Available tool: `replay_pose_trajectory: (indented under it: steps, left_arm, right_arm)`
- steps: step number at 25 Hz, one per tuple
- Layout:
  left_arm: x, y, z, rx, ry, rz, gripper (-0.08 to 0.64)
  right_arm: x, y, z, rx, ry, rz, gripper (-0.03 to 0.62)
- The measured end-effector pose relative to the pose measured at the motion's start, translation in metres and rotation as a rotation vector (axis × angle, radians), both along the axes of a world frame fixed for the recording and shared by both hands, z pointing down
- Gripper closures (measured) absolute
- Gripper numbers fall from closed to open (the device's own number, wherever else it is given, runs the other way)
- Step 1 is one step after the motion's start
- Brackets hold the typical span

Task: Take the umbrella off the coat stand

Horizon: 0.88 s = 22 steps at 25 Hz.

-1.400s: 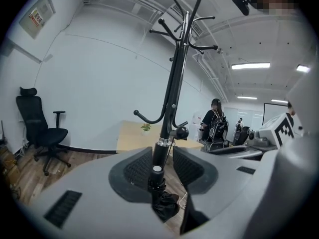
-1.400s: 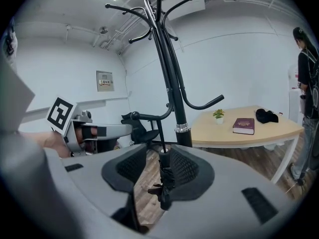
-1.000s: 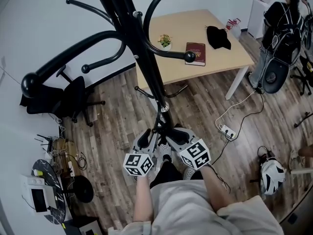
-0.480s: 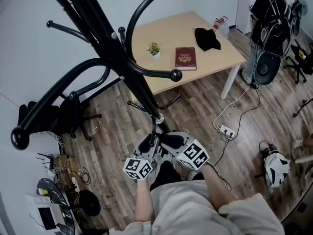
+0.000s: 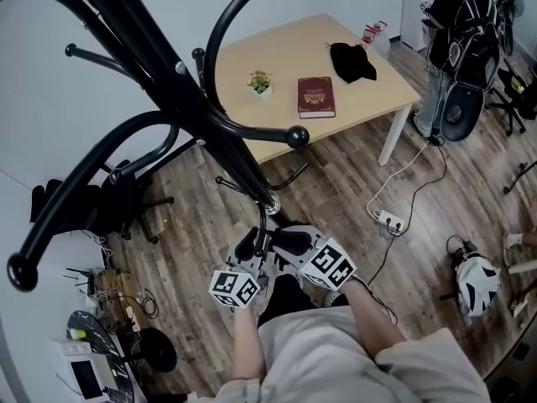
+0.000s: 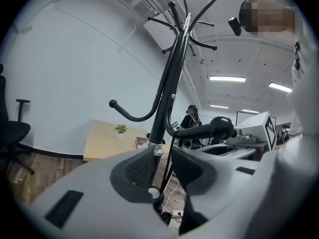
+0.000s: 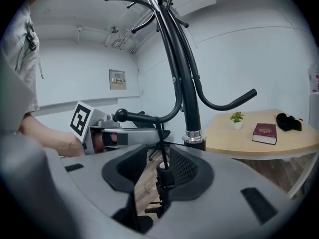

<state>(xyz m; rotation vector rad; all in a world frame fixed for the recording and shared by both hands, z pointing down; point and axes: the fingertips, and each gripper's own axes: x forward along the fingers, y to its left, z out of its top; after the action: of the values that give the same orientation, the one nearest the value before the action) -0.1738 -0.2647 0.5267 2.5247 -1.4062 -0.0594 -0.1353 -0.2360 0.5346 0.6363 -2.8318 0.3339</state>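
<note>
Umbrella (image 7: pixel 163 180) hanging on the coat stand (image 7: pixel 192 108), a gripper at either side of its handle.
It hangs by its strap (image 7: pixel 157 133) from a low hook (image 7: pixel 119 115). The white-capped handle stands between the right gripper's (image 7: pixel 158 158) parted jaws, unclamped. The left gripper's (image 6: pixel 162 168) jaws have just been closing but remain apart, with the cap just beside one pad.

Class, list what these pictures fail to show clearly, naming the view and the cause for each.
Umbrella: the right gripper view shows only its handle top and strap; the right gripper hides the rest, there and in the head view.
Book title: head view, too small.
Black item on the table: head view, too small to identify.
</note>
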Motion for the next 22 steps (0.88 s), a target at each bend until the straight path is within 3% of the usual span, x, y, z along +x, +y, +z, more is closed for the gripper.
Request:
replay_pose_trajectory:
  steps: [6, 13, 17, 22]
  left_arm:
    - [0.003, 0.001, -0.004, 0.03, -0.01, 0.036, 0.534]
    - [-0.003, 0.005, -0.008, 0.048, -0.094, 0.03, 0.535]
    - [-0.008, 0.007, -0.007, 0.044, -0.065, 0.033, 0.535]
    - [-0.008, 0.009, -0.008, 0.042, -0.081, 0.046, 0.535]
  right_arm:
    - [-0.005, -0.006, -0.002, 0.022, 0.0, 0.027, 0.445]
    - [-0.015, -0.008, -0.001, 0.05, -0.008, 0.051, 0.459]
    - [-0.023, -0.013, 0.002, 0.043, -0.007, 0.095, 0.468]
    - [-0.029, -0.018, 0.011, 0.031, 0.007, 0.127, 0.474]
